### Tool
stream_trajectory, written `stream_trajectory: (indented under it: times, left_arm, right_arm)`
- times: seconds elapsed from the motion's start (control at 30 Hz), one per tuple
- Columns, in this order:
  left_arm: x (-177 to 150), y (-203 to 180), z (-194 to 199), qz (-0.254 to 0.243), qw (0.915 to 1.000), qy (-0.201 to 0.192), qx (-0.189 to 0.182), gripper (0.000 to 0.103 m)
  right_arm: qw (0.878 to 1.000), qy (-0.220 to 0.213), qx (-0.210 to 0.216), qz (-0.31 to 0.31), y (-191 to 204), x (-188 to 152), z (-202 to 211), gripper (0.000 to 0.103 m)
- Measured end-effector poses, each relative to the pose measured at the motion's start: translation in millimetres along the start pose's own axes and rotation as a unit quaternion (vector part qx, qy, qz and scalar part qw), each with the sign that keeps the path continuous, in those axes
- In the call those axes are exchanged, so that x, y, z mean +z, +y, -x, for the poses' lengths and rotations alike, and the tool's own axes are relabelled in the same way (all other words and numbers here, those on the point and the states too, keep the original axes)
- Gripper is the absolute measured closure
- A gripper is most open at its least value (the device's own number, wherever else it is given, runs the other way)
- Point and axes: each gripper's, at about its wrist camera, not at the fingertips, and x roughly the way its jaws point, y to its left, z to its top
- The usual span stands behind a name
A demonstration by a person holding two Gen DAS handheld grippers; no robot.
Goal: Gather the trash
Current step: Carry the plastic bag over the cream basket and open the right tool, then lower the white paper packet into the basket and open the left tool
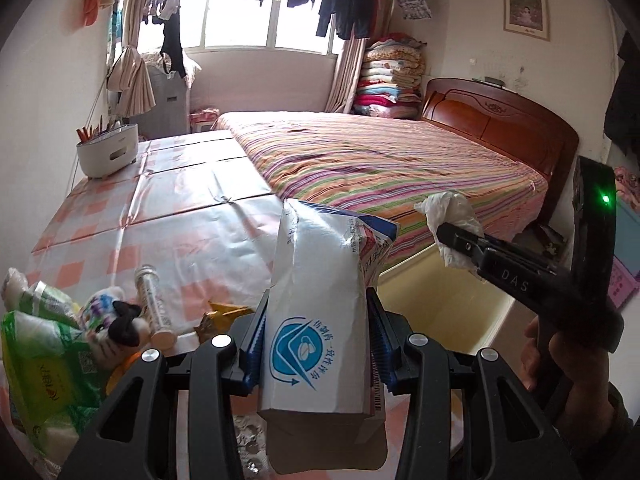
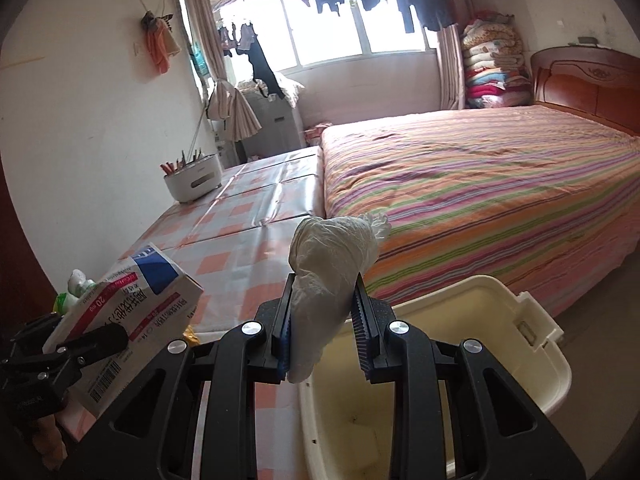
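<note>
Left wrist view: a medicine box is being clamped between the jaws of the left gripper, above the checked table. Right wrist view: a crumpled tissue is being pinched by the right gripper, over a cream bin beside the striped bed.

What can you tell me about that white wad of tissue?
The tissue is a crumpled white paper wad, wrinkled and soft-looking, with a frilly loose end pointing toward the bed. The right hand-held gripper pinches its lower part, holding it up above the near edge of the cream bin.
</note>
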Motion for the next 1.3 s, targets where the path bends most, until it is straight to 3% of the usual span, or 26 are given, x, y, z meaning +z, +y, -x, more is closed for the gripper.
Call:
stream_trajectory:
  times: [0.27, 0.6, 0.83, 1.3]
  left_arm:
    - [3.0, -34.3, -27.6, -0.01, 0.9982, 0.0, -0.058, 0.06]
    - [-0.5, -54.1, -40.7, -0.02, 0.9972, 0.007, -0.071, 0.06]
    - [-2.5, -66.8, -47.2, -0.027, 0.9959, 0.019, -0.085, 0.06]
    - [-4.2, -97.1, -77.6, -0.023, 0.9924, 0.052, -0.109, 0.054]
  right_arm:
    - [0.999, -0.008, -0.041, -0.019, -29.7, -1.1, 10.5, 0.077]
    - [0.997, -0.019, -0.061, -0.048, -46.8, -6.3, 21.9, 0.058]
    - [0.991, -0.075, -0.076, -0.075, -57.6, -1.1, 46.0, 0.039]
    - [0.981, -0.124, -0.086, -0.121, -81.2, 2.0, 69.2, 0.039]
